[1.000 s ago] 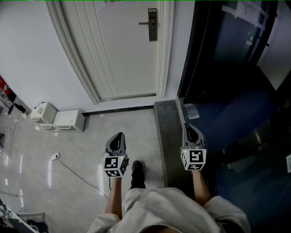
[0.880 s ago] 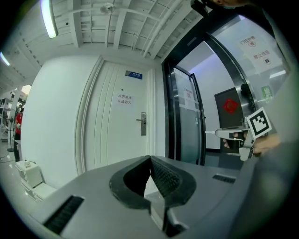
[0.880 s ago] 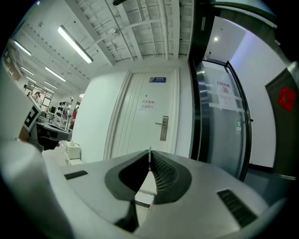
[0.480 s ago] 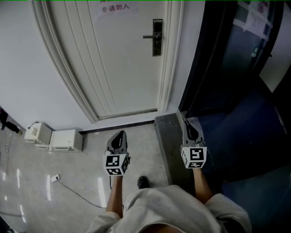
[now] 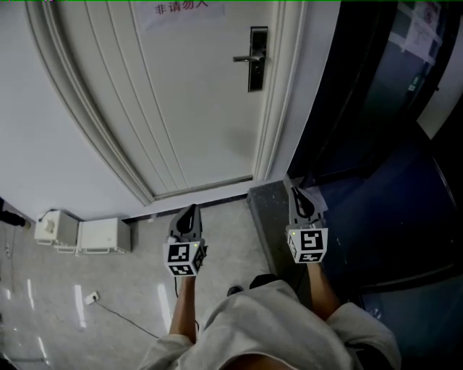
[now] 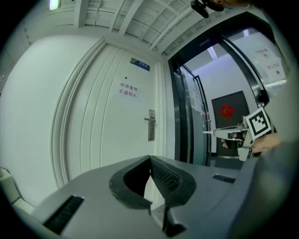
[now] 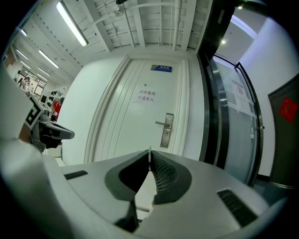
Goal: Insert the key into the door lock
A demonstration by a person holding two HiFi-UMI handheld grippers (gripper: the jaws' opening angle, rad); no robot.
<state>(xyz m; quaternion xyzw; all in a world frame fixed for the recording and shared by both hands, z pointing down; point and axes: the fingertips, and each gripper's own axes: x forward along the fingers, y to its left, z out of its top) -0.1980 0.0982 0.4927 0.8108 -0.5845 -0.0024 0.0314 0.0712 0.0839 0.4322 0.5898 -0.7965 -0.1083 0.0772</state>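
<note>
both left claw (image 5: 191, 211) and right claw (image 5: 297, 195), with key (image 7: 149, 152), neared lock (image 5: 257, 50).

Open air lies between the right gripper (image 5: 296, 194), pinching a thin key (image 7: 149, 153), and the lock plate (image 5: 257, 59) on the door (image 5: 188, 108). The door frame (image 5: 280, 108) juts out just right of the plate. White boxes (image 5: 101, 235) sit well aside by the left wall.

The door (image 5: 195, 108) is white with long straight lines. Its lock (image 5: 257, 59) is silver and dark. The sign (image 5: 181, 9) is white with red letters. The floor (image 5: 130, 289) is shiny grey. The left gripper (image 5: 192, 208) and right gripper (image 5: 295, 192) are grey with black-and-white squares. The key (image 7: 149, 151) is silver.
</note>
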